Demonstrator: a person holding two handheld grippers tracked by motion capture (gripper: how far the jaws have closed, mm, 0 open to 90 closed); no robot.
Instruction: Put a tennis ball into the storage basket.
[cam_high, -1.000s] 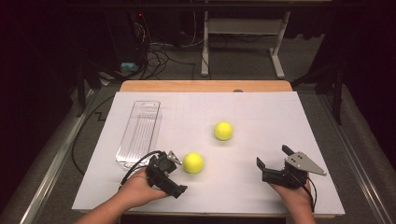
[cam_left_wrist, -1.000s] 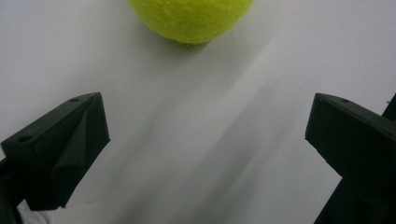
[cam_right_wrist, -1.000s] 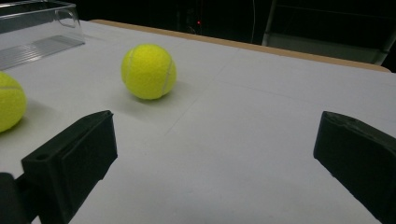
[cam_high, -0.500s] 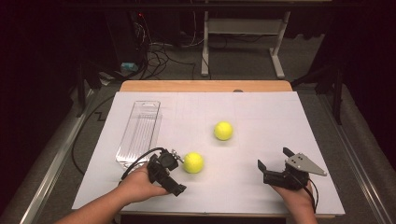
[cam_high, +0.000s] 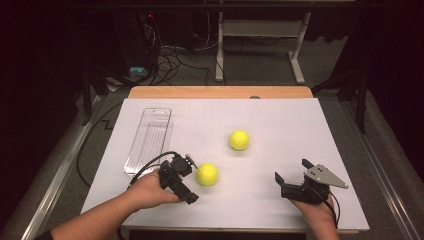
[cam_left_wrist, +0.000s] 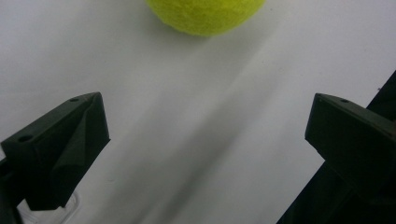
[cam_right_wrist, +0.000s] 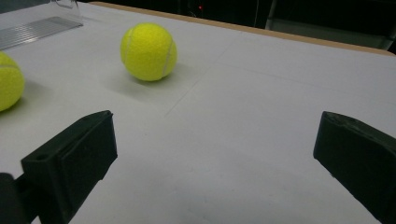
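I am working the left gripper toward the near tennis ball, and its jaws are spread wide with nothing between them. In the left gripper view that ball sits ahead of the jaw tips and a little toward the left jaw's side of centre, not yet inside the gap, with bare white table cover between the tips and the felt.

To do this well, I would judge the main thing is centring: I want the ball on the midline between the two jaws before I push on, so neither tip nudges it first. A round ball on a smooth sheet will probably roll at the lightest off-centre touch. So I keep the jaws fully apart, keep them low, and advance until the widest part of the ball lies between the pads, then close slowly and evenly.

The right gripper rests apart from this work, jaws likewise spread and empty. From the right gripper view the far tennis ball lies well ahead of its left jaw. The clear plastic tray lies beyond the left gripper, away from the ball.
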